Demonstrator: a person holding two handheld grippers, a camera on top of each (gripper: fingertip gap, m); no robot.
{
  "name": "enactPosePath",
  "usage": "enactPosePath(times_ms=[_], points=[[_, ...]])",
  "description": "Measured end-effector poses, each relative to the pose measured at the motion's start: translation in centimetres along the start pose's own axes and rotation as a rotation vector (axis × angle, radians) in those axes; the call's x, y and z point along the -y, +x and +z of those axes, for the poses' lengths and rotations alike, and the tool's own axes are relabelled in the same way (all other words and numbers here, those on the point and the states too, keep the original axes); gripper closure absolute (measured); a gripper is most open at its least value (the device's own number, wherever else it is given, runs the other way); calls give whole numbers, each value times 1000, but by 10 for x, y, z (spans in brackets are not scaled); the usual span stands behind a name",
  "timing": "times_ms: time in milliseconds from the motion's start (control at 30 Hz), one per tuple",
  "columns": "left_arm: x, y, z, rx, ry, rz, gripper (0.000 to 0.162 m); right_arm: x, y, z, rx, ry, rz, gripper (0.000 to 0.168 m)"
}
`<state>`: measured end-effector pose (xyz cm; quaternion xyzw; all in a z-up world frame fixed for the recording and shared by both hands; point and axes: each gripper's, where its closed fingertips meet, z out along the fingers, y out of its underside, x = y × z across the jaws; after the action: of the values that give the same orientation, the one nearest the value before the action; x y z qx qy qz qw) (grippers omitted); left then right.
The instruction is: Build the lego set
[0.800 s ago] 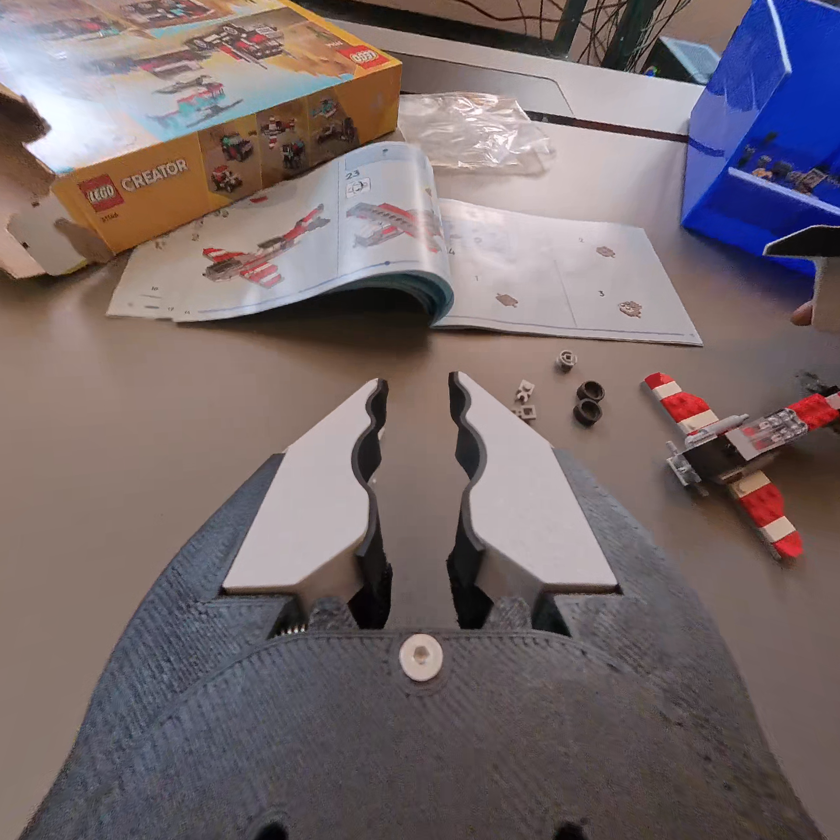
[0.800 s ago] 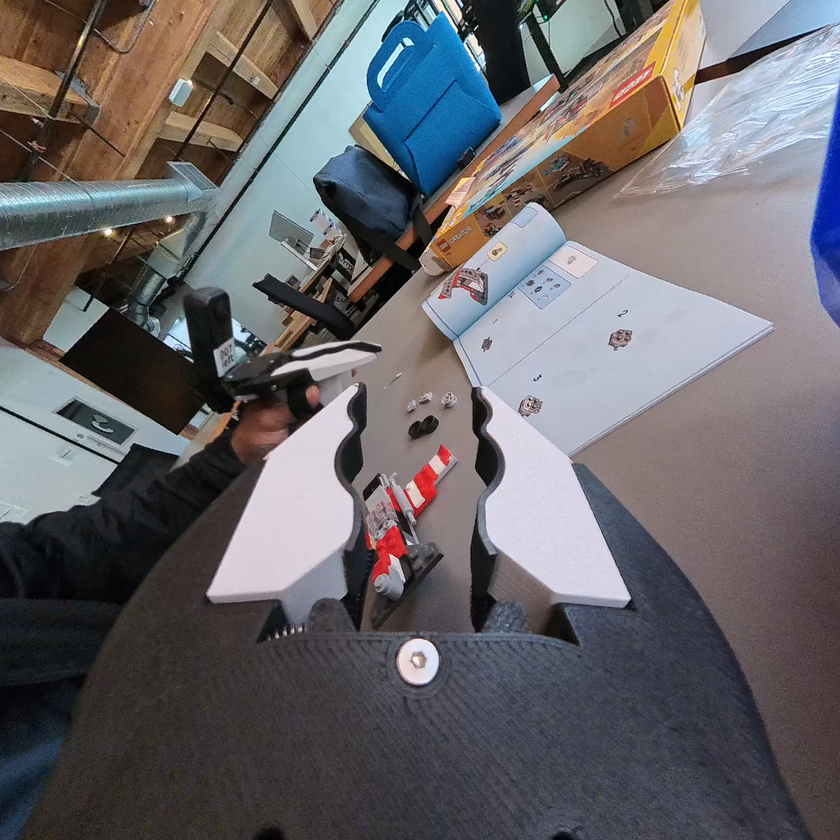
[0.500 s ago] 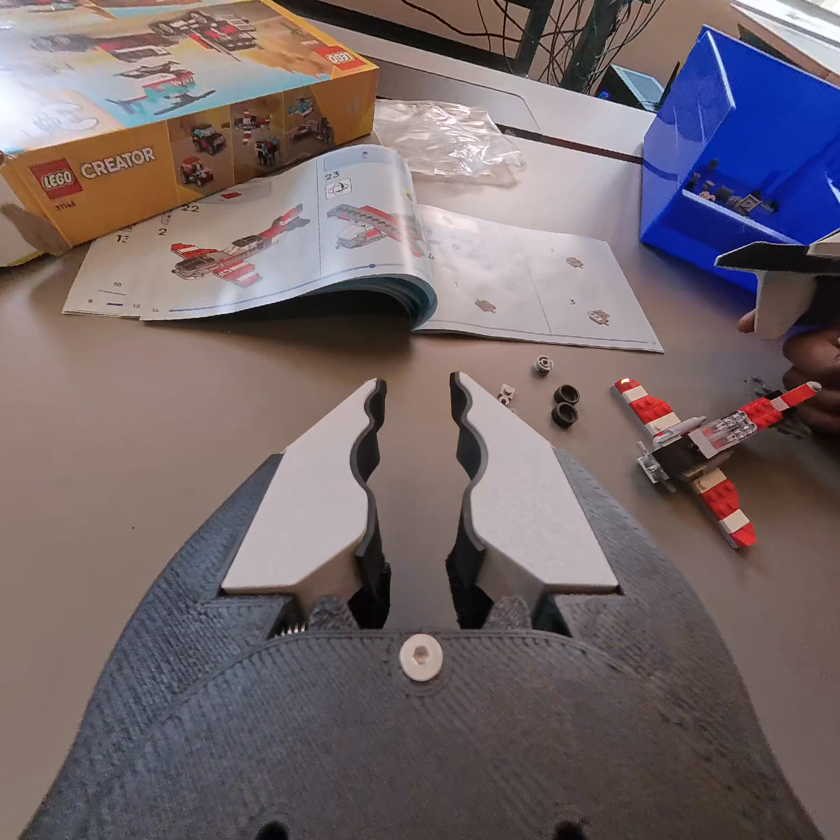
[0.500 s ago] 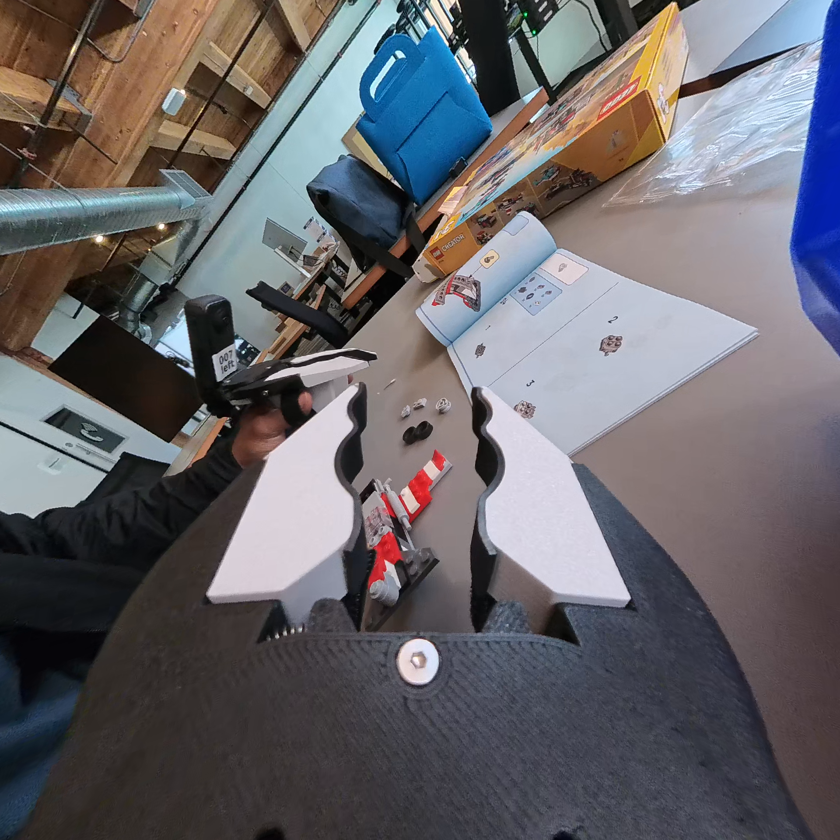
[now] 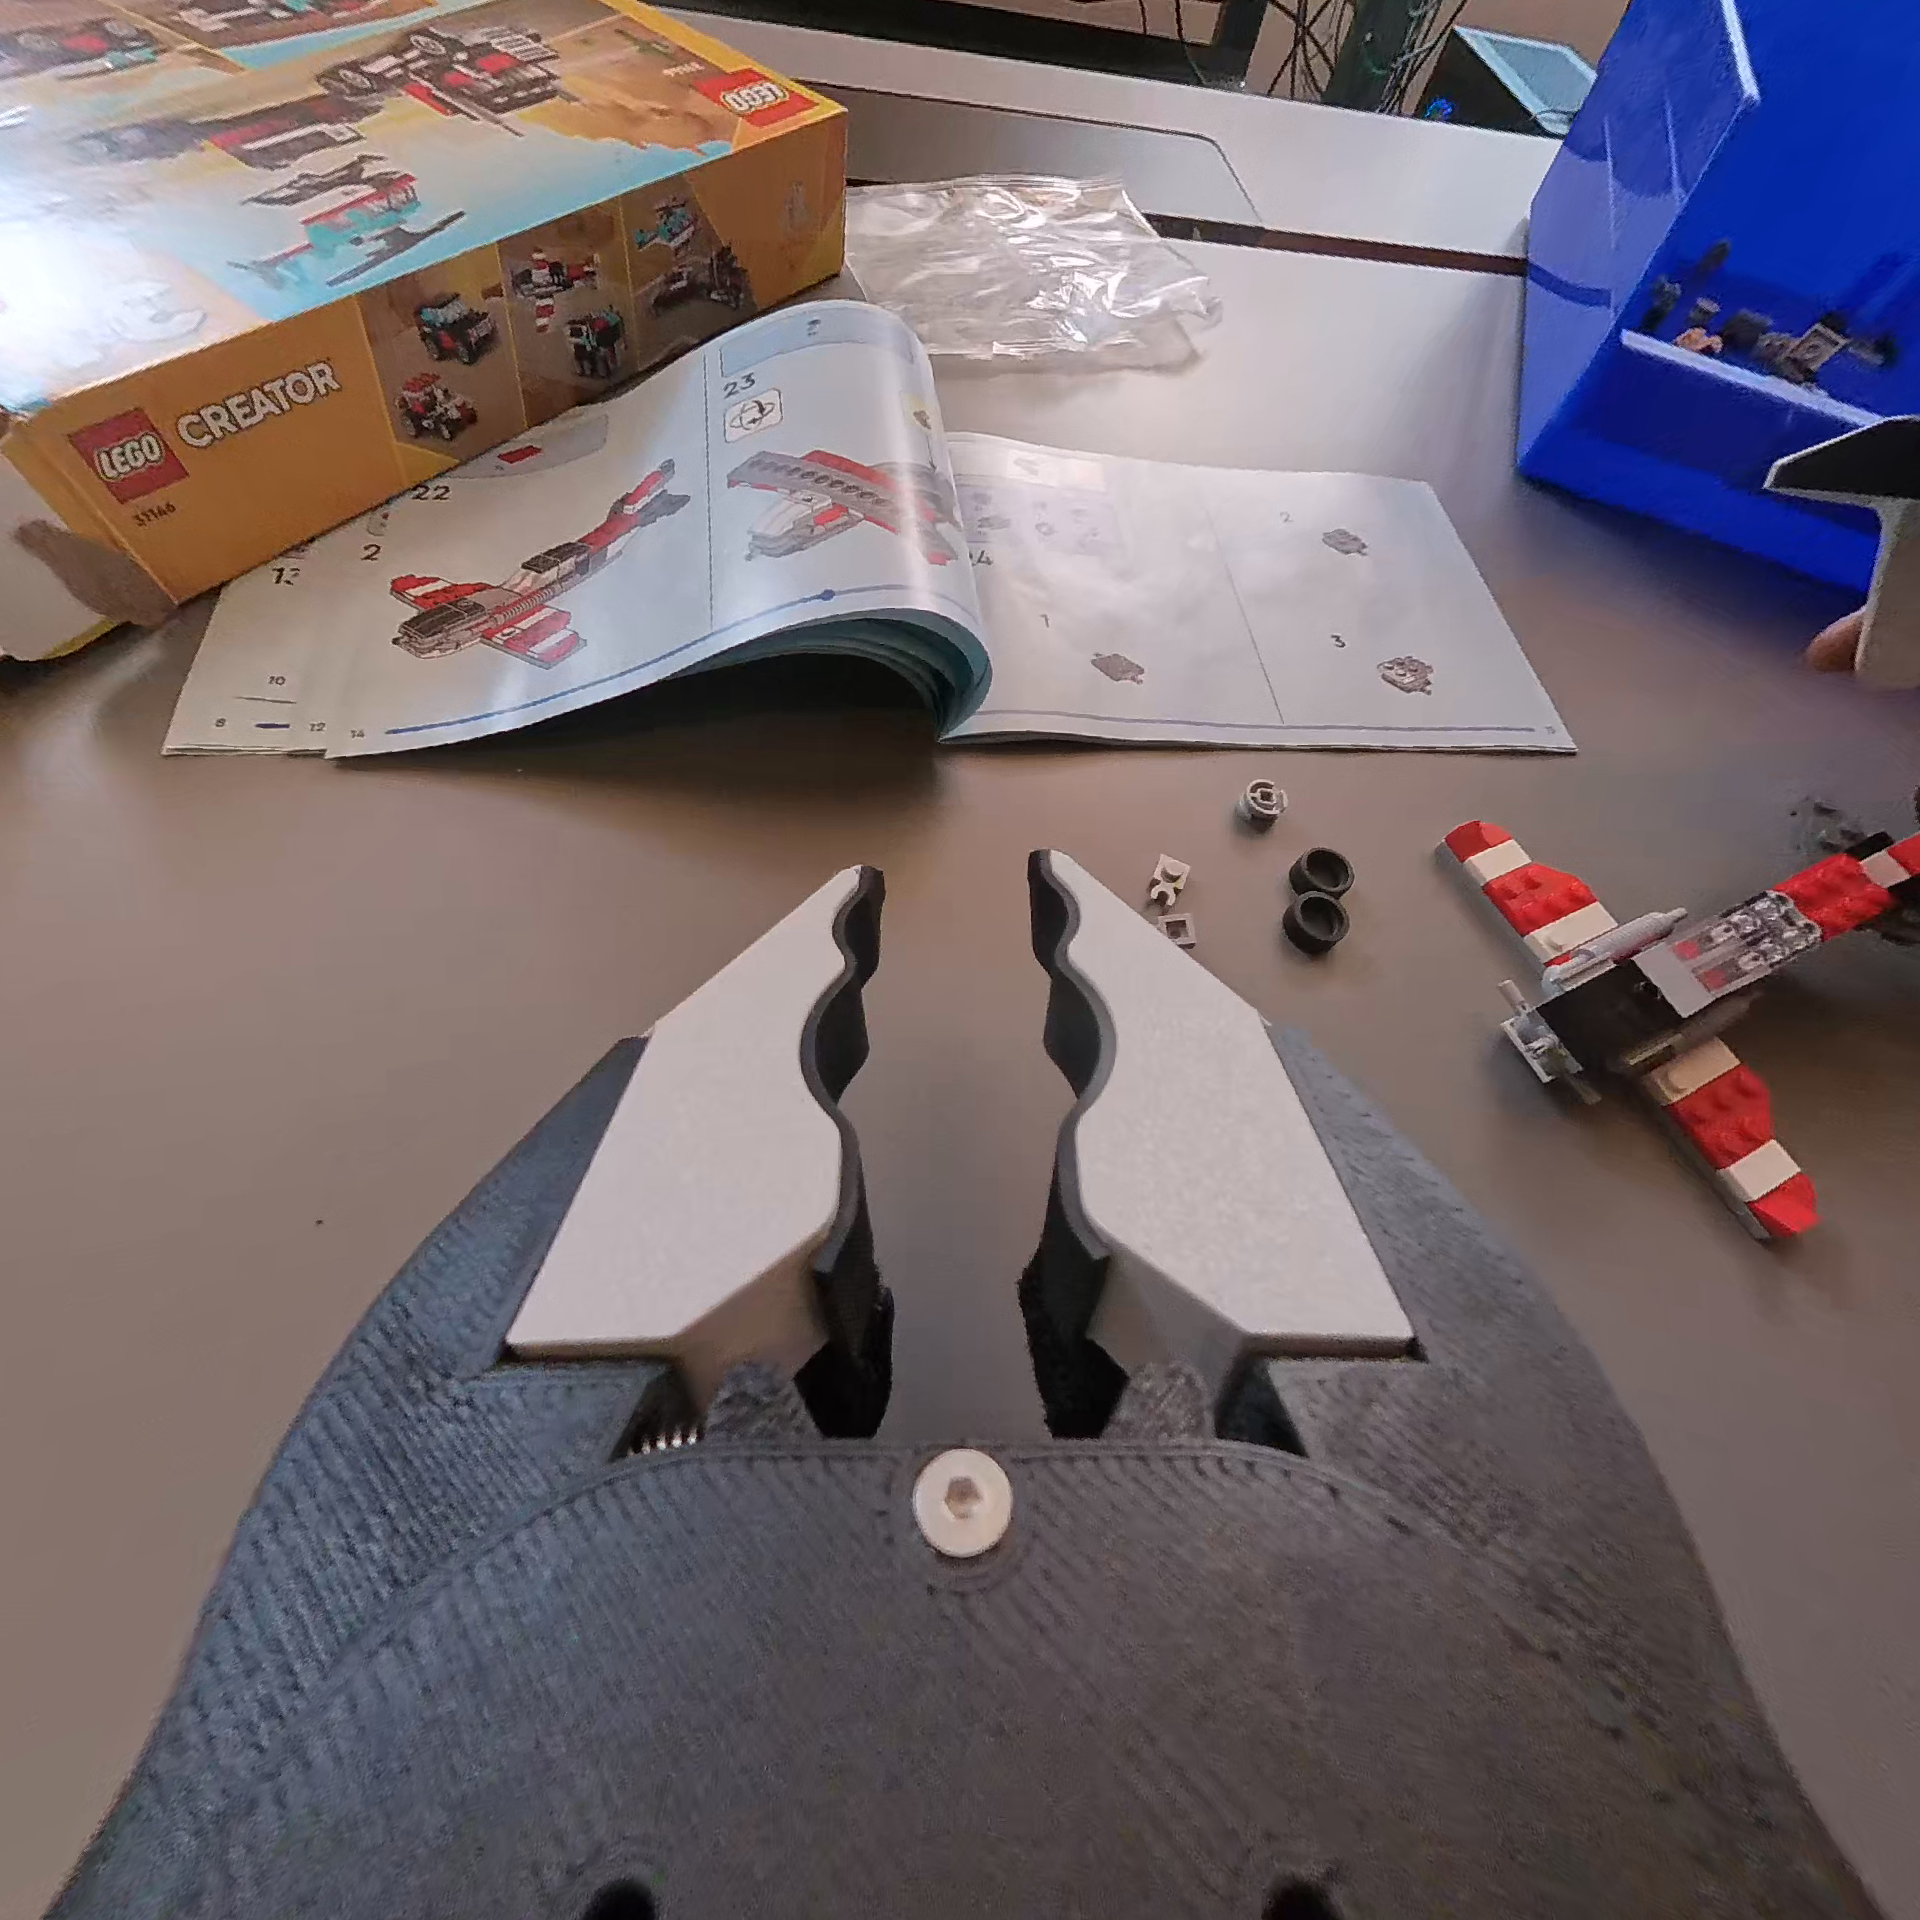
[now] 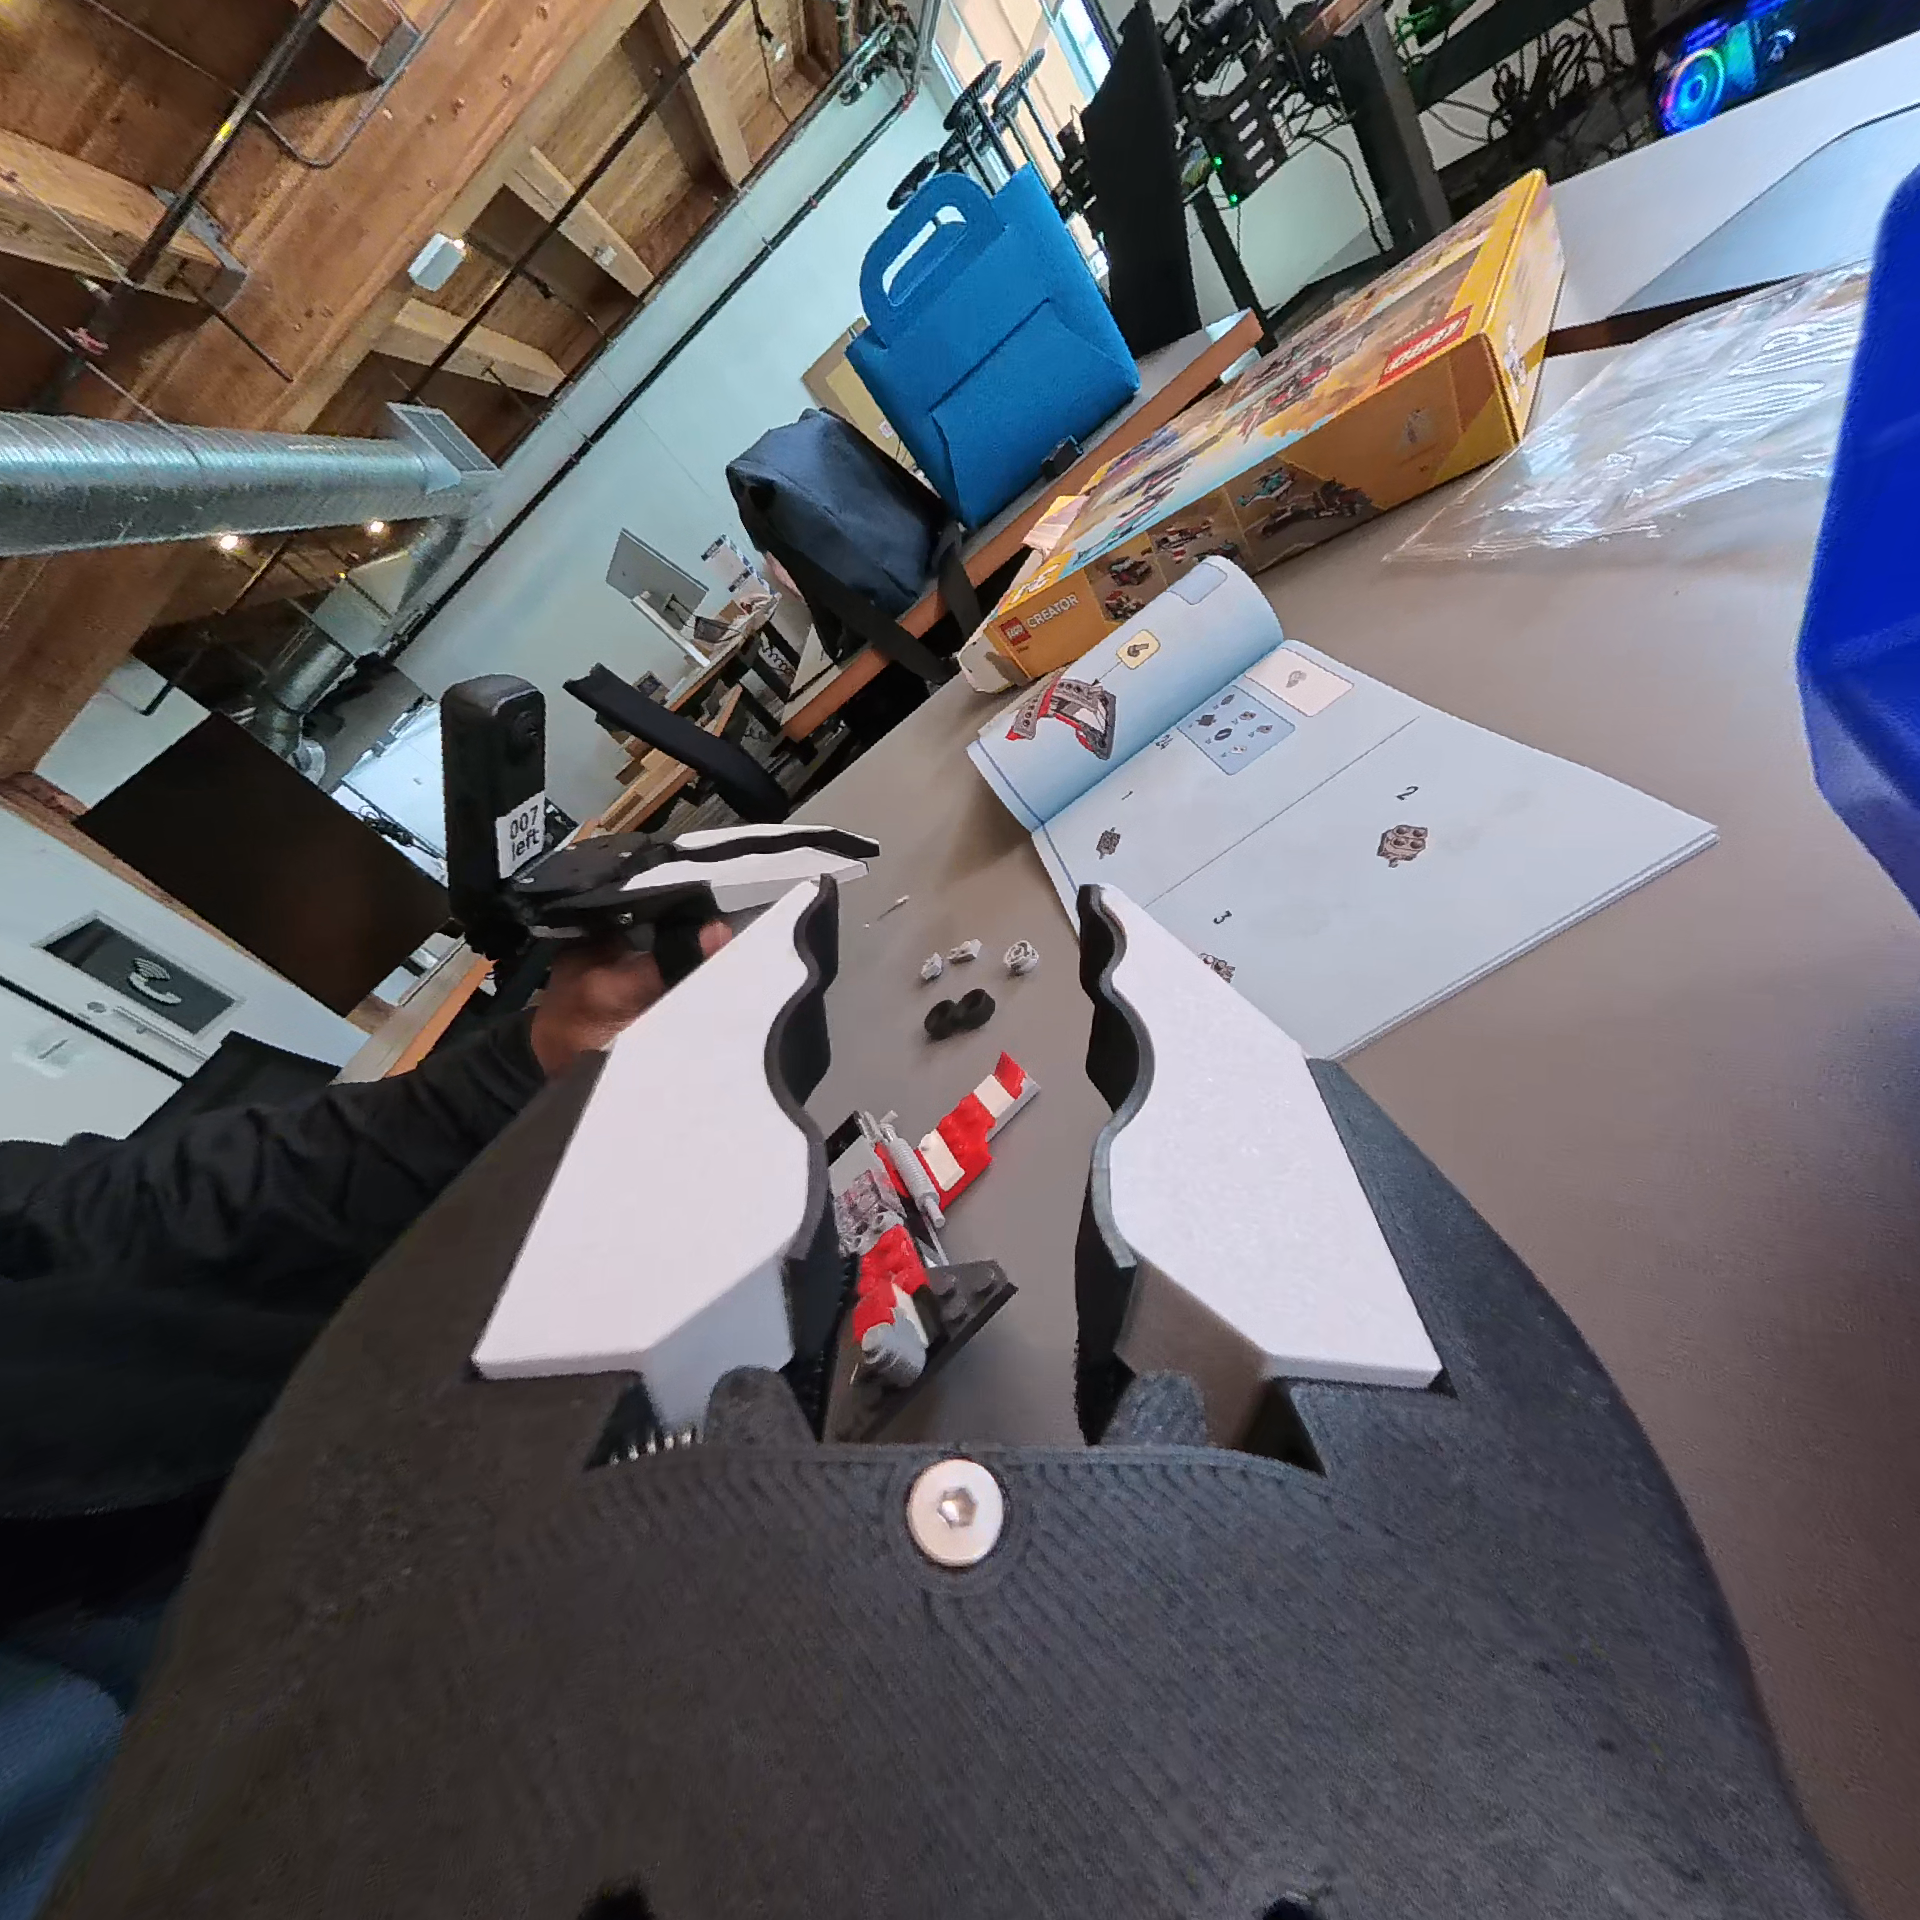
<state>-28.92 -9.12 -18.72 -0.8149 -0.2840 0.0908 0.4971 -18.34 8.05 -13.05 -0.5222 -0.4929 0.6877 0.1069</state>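
Grey table (image 5: 312,1039) holds blue bin (image 5: 1704,270) (small parts inside).

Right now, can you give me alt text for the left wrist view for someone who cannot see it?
The open, empty left gripper hovers over a grey table. To its right lie two black tyres, small grey pieces and a red-and-white plane. Behind lie an open booklet, a yellow box, a clear bag and a blue bin.
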Motion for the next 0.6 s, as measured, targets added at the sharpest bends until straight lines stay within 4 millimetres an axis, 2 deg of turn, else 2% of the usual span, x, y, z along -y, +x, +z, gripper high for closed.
enactPosePath(times_ms=[300, 600], points=[[4, -6, -3, 9, 31, -51, 133, 2, 1, -1, 10, 8, 28, 122], [1, -6, 0, 23, 4, -31, 133, 3, 3, -2, 16, 12, 49, 122]])
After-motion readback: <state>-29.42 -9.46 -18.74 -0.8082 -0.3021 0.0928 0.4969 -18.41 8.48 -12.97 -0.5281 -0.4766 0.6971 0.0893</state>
